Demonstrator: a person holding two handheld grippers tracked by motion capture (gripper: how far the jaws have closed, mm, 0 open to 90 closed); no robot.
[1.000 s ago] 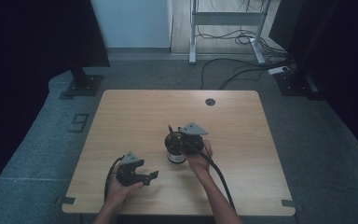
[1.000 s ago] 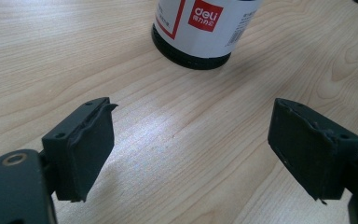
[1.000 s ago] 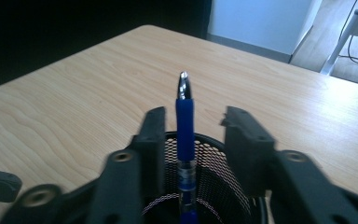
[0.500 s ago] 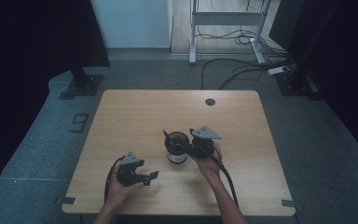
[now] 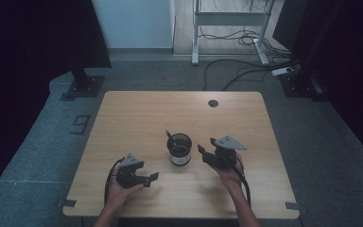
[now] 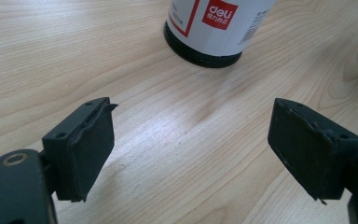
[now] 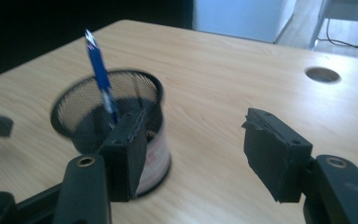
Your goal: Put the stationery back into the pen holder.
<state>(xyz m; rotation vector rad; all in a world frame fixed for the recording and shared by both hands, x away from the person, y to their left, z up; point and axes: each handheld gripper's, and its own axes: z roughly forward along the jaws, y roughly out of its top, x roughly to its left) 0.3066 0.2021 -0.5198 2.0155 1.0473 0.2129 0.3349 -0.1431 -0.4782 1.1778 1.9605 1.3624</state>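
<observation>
A black mesh pen cup (image 5: 179, 149) with a white label stands at the middle of the wooden table (image 5: 137, 118), and a blue pen (image 5: 170, 138) leans inside it. My right gripper (image 5: 207, 145) hovers just right of the cup. Its jaws have just been opening and hold nothing. In the right gripper view the cup (image 7: 107, 112) and pen (image 7: 100, 74) sit beyond the left jaw, and the right gripper (image 7: 193, 140) is over bare wood. My left gripper (image 5: 151, 177) rests near the front edge, open and empty. In the left gripper view the left gripper (image 6: 191, 140) faces the cup (image 6: 214, 28).
A round cable hole (image 5: 212, 103) lies near the table's far edge, also seen as the hole (image 7: 322, 74) in the right gripper view. Cables and a metal stand (image 5: 229, 28) are on the floor behind the table. Dark curtains flank both sides.
My right gripper has moved to the right, away from above the cup, and its jaws have spread. The pen stays in the cup. The left gripper has not moved.
</observation>
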